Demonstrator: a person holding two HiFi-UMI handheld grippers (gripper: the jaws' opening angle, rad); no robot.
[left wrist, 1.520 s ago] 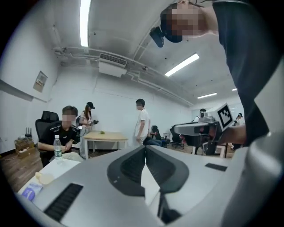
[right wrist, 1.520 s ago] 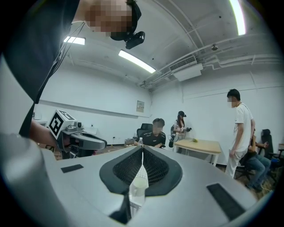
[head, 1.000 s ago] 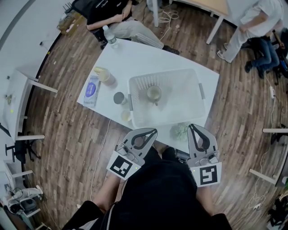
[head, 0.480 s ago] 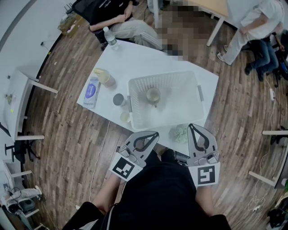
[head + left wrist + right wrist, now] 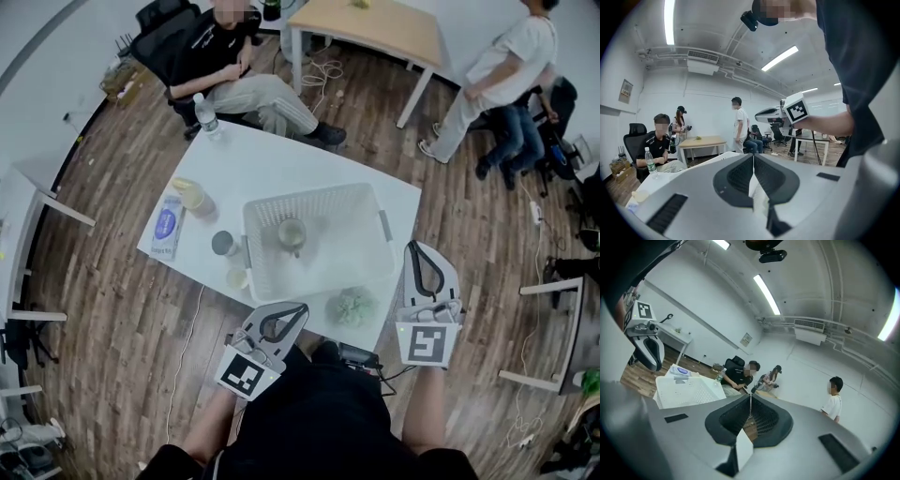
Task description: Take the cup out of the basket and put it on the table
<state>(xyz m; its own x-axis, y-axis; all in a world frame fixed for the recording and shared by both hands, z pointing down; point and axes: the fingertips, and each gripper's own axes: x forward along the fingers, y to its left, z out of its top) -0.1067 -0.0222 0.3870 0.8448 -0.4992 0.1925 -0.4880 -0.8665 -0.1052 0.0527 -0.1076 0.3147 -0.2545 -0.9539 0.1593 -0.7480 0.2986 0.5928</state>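
Cup (image 5: 292,232): stands upright inside the white basket (image 5: 314,193), in its left half, clear of the walls.
Basket: sits on the white table (image 5: 267,155).
Left gripper (image 5: 300,308): jaws pressed together with nothing between them, short of the basket's near wall.
Right gripper (image 5: 415,247): jaws also closed and empty, just off the basket's right end.
Handling: likely rigid, light and smooth-walled, so slippery. The material is too small to tell, possibly glass or ceramic.
Hold: pinch the rim, one jaw inside and one outside (jaws must spread first), then lift straight up over the basket wall.
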